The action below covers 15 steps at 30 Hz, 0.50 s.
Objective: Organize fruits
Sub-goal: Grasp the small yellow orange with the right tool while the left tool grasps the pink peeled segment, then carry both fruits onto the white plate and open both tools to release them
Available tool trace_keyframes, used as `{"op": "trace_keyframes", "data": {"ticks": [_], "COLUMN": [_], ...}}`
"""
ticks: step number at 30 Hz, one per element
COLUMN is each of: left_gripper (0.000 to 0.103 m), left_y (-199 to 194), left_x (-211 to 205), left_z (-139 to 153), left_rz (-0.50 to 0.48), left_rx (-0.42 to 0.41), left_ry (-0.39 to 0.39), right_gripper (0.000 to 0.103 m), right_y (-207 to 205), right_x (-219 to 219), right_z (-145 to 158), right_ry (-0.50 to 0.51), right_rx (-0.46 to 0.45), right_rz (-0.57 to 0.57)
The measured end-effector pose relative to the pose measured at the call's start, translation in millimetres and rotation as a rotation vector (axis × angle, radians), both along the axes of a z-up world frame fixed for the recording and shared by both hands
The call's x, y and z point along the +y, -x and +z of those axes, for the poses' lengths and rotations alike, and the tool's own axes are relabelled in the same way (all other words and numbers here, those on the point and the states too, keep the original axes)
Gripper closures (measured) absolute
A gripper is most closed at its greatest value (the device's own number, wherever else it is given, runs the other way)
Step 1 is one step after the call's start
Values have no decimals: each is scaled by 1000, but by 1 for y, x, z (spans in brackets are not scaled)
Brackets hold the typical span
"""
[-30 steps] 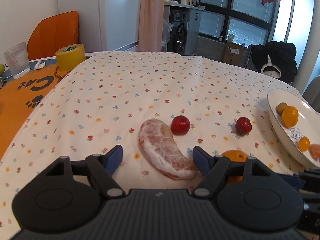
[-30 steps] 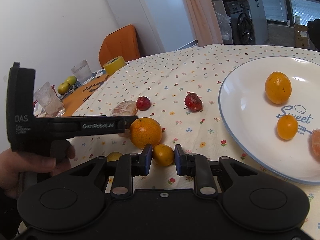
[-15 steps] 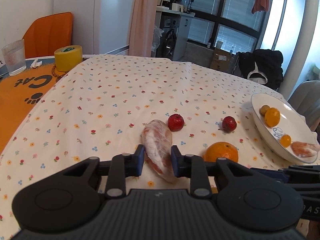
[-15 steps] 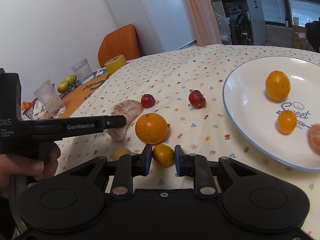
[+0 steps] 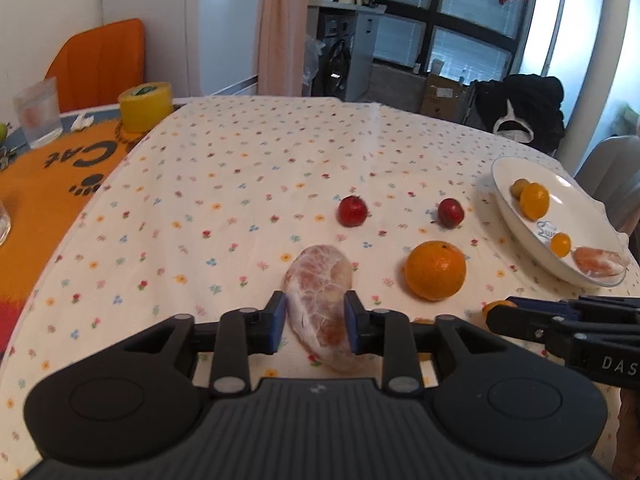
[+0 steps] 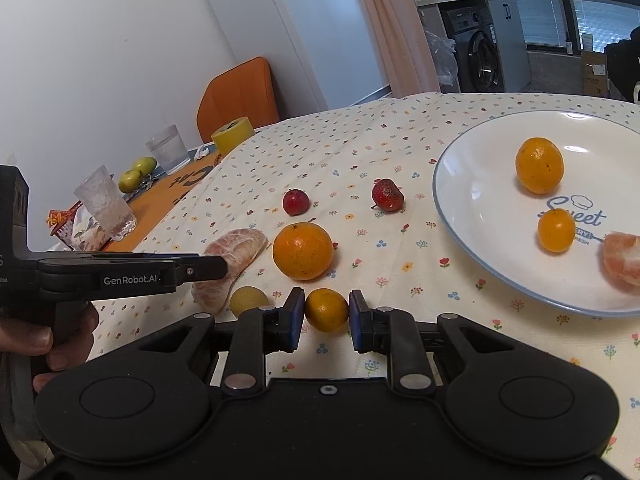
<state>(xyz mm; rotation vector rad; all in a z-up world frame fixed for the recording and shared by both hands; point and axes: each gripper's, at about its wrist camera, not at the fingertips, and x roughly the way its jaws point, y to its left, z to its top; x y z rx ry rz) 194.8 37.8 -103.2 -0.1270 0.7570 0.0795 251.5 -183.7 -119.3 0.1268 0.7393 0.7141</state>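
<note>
Left gripper [image 5: 315,326] low and level, blue-padded fingers [image 5: 277,322] drawn in to a narrow gap, right gripper [image 6: 322,318] low beside it, fingers [image 6: 295,317] likewise narrowly set, a hand [image 6: 48,332] wrapped round the left gripper's handle

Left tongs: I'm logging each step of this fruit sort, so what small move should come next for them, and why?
Probably lift the peeled pomelo segment and carry it toward the white plate. The left tongs are already shut on it, pads pressed to both sides, and a similar peeled segment already lies on that plate.
</note>
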Motion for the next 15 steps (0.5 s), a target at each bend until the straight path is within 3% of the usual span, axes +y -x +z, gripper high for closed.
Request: {"op": "trace_keyframes", "data": {"ticks": [2, 4, 12, 14, 15], "left_gripper": [50, 48, 53, 64, 64], "left_y": [-3, -8, -21, -21, -20], "left_x": [-1, -3, -6, -7, -7], "left_z": [-1, -4, -15, -14, -14], "left_rz": [-3, 5, 27, 25, 24], "left_rx": [-6, -15, -7, -8, -6], "left_ry": [-1, -8, -50, -62, -60], "right_gripper": [81, 81, 81, 81, 81], "right_y": [1, 0, -1, -2, -2], "right_x": [-1, -2, -3, -3, -2], "right_z": [0, -1, -5, -5, -5], "right_ry": [1, 1, 3, 0, -2], "right_rx": [-1, 1, 10, 9, 10], "right_rz": [1, -3, -6, -8, -10]}}
